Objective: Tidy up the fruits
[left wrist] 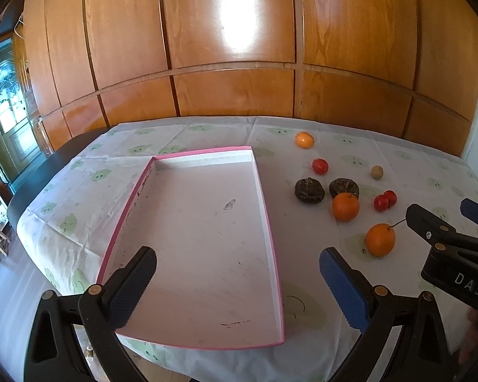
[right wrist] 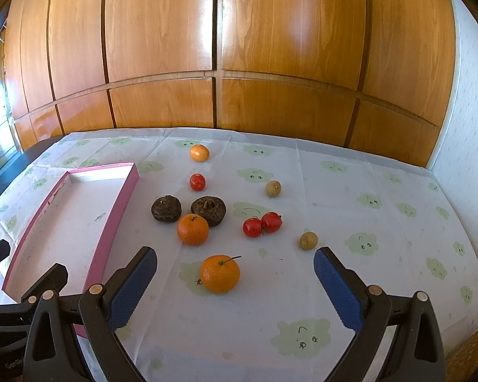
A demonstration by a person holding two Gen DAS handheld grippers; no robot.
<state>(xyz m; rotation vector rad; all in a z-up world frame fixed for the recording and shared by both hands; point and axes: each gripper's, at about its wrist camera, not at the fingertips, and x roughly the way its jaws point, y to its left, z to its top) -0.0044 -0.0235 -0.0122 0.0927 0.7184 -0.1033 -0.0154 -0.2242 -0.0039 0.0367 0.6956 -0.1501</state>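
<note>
— What's ahead of your claws?

— My right claw [right wrist: 235, 283] stands wide, holding nothing, the nearest orange [right wrist: 220, 273] between its fingers. I count three oranges, three small red fruits [right wrist: 262, 223], two dark wrinkled fruits [right wrist: 166, 208] and two small brownish ones [right wrist: 308, 240], all loose beyond it.

— And the left?

— My left claw [left wrist: 238, 283] is wide too, over the pink tray [left wrist: 272, 238], which holds no fruit.

— The surface?

— A worktop [right wrist: 382, 191] under a cloth with green cloud faces, wooden panels [right wrist: 162, 31] behind.
</note>
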